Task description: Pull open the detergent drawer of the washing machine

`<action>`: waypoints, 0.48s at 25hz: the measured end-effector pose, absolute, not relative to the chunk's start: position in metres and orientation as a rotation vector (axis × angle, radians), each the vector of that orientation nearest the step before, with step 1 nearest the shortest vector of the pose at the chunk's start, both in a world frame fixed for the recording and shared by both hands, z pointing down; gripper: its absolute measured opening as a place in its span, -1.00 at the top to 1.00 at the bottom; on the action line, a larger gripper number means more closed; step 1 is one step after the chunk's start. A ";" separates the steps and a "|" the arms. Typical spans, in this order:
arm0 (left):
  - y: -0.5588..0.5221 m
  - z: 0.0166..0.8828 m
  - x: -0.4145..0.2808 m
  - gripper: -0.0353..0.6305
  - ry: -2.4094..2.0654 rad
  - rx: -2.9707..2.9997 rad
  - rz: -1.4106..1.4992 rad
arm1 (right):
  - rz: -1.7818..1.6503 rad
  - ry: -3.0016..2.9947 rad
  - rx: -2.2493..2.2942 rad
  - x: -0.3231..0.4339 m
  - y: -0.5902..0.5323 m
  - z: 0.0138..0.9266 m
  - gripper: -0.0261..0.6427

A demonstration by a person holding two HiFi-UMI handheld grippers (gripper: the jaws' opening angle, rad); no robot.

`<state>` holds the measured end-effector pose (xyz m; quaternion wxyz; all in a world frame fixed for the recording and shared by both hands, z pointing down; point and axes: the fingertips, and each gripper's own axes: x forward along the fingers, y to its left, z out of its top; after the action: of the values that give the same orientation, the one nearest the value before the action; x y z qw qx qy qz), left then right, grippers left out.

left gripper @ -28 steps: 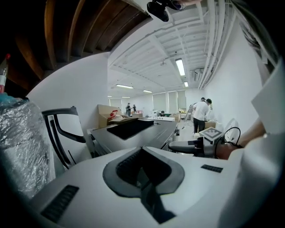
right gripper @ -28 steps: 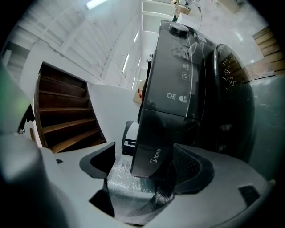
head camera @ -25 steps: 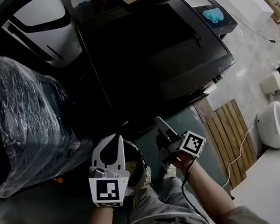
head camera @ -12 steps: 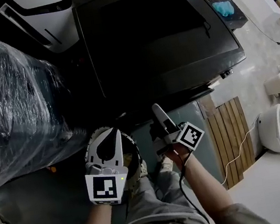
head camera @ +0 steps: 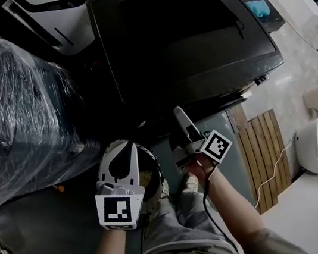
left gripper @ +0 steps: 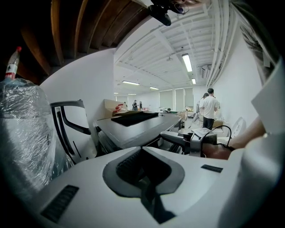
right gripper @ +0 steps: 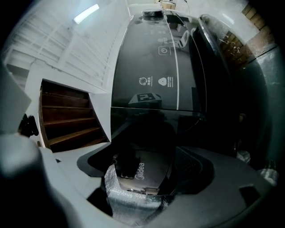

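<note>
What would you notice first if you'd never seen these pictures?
The big black washing machine fills the top middle of the head view. Left of it sits a shiny plastic-wrapped bundle. Below, the right gripper, its jaws just opened wide, points at the machine's front; a Midea-marked panel shows in their gap, ungripped.

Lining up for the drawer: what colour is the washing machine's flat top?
Glossy black washing machine top, clearest in the head view.

My head view is dim, the washing machine (head camera: 187,40) nearly black. Bright ceiling lights (left gripper: 187,62) fill my left gripper view; the right one is dark. Both curve at the edges.
</note>
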<state>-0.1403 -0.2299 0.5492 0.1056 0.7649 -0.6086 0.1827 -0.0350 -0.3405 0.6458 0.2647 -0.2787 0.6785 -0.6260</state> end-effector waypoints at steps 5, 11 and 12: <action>-0.225 0.548 -0.145 0.84 -1.805 2.231 0.507 | -1.694 1.821 -0.754 -0.034 -0.338 0.646 -0.38; -0.215 0.548 -0.142 0.84 -1.793 2.271 0.613 | -1.704 1.810 -0.760 -0.027 -0.326 0.647 -0.37; -0.213 0.549 -0.142 0.84 -1.785 2.271 0.616 | -1.705 1.809 -0.763 -0.026 -0.323 0.647 -0.37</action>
<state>-0.1419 -0.2133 0.5485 0.0938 0.7655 -0.6018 0.2075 -0.0257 -0.3230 0.6469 0.2673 -0.2826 0.6703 -0.6320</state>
